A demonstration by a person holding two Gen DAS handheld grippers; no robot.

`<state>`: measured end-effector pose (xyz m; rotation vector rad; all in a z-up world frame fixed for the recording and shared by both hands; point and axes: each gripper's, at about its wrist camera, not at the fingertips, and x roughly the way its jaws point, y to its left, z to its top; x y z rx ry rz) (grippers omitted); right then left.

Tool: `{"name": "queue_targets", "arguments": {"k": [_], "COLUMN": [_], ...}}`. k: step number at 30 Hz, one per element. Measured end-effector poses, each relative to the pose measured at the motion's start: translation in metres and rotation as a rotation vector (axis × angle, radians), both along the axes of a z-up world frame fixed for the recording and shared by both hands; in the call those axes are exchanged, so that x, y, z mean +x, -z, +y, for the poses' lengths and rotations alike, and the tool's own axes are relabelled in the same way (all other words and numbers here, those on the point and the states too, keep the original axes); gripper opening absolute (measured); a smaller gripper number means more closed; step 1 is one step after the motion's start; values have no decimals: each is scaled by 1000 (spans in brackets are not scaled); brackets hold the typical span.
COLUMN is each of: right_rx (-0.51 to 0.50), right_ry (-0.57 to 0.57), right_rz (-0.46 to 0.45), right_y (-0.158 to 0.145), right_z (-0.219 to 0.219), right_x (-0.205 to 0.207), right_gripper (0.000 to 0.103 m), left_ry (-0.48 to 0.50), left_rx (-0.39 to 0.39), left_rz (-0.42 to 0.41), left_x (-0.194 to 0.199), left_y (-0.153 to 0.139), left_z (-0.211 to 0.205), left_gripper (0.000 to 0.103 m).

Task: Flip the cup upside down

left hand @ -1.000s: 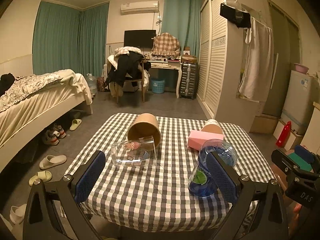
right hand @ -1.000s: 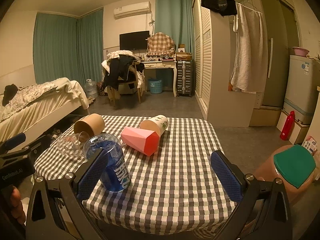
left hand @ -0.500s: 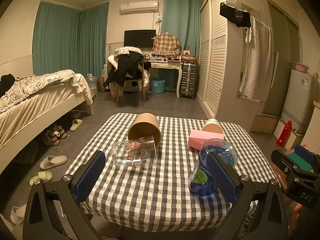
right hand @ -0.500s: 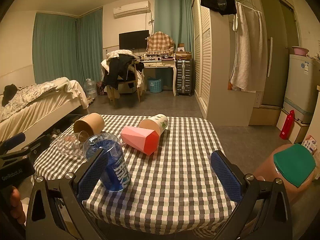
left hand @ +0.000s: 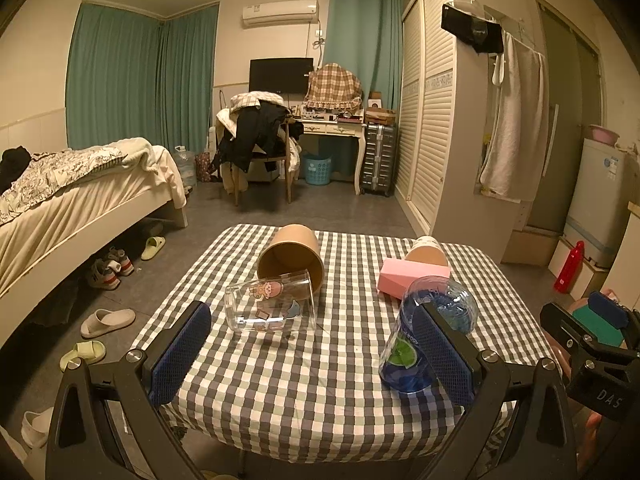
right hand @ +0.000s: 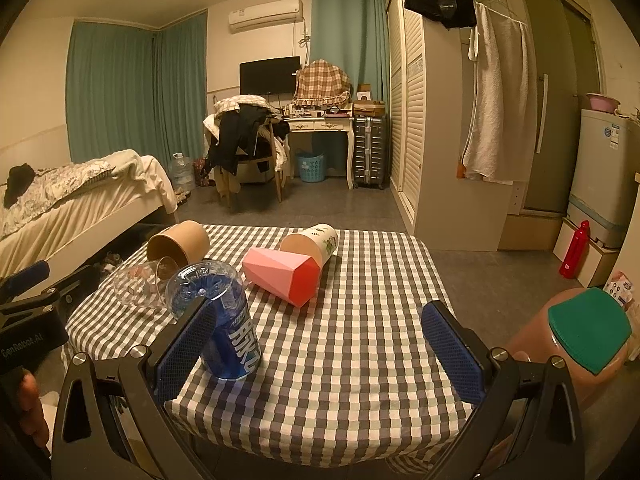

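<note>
Five cups are on the checked table (left hand: 304, 392). A clear glass cup (left hand: 270, 306) with a cartoon print lies on its side, and a brown paper cup (left hand: 292, 254) lies just behind it. Further right a pink faceted cup (right hand: 284, 276) and a white paper cup (right hand: 314, 242) also lie on their sides. A blue see-through cup (right hand: 218, 320) stands with its base up, close to the table's front edge. My left gripper (left hand: 312, 344) hovers open above that edge, its right finger in front of the blue cup (left hand: 428, 336). My right gripper (right hand: 320, 344) is open and holds nothing.
A bed (left hand: 72, 200) and loose slippers (left hand: 106, 320) are on the left. A wardrobe (left hand: 440, 140) with a hanging towel stands on the right. A pink bin with a green lid (right hand: 580, 336) sits by the table's right front corner.
</note>
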<state>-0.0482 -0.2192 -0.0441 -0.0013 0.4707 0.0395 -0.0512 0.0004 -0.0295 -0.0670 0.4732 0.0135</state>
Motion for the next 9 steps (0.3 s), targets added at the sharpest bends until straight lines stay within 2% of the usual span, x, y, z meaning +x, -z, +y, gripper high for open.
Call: {"name": "queue_targets", "arguments": {"k": [9], "right_rx": [-1], "right_ry": [0], "right_rz": [1], "right_y": [-1], "right_z": [0], "right_x": [0], "right_gripper": [103], "left_ry": [1], "left_rx": [13], "left_rz": [6], "left_x": [-1], "left_y": [2], "left_z": [1], "left_gripper": [103]}}
